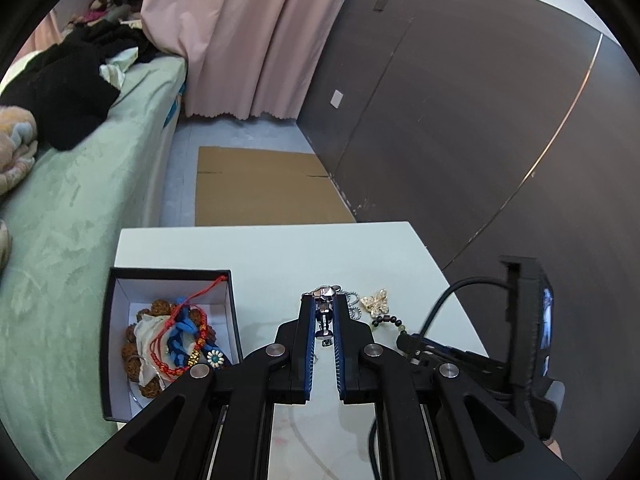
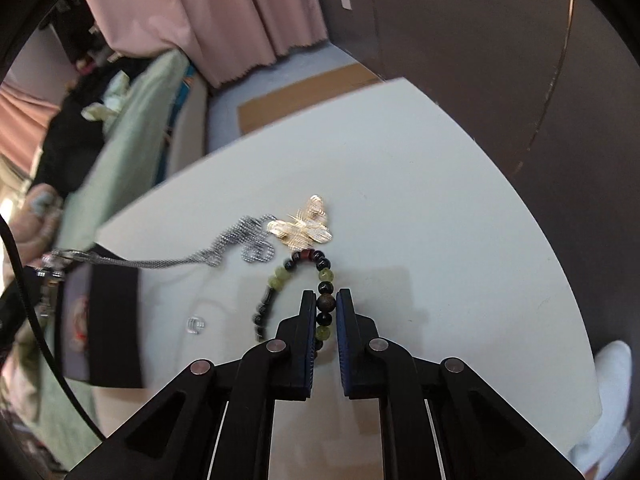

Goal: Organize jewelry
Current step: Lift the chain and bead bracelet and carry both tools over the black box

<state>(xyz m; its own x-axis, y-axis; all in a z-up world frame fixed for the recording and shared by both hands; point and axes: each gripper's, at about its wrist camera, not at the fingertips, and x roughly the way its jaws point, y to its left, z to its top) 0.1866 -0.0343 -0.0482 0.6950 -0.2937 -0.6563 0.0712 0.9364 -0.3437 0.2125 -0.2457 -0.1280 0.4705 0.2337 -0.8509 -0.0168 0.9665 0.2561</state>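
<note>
Left gripper (image 1: 325, 320) pinches our silver pendant (image 1: 325, 312); right gripper (image 2: 325, 304) clamps the bead bracelet (image 2: 325, 276) (lift gently, chain's trailing).

No text, label, brand, number or sign can be read in either view. A small white plate (image 1: 337, 99) is seen on the dark wall panel (image 1: 440, 120), but nothing is written on it that can be made out. A round red-and-white mark (image 2: 80, 322) is seen on a grey surface at the left edge of the right wrist view, too blurred to be read.
</note>
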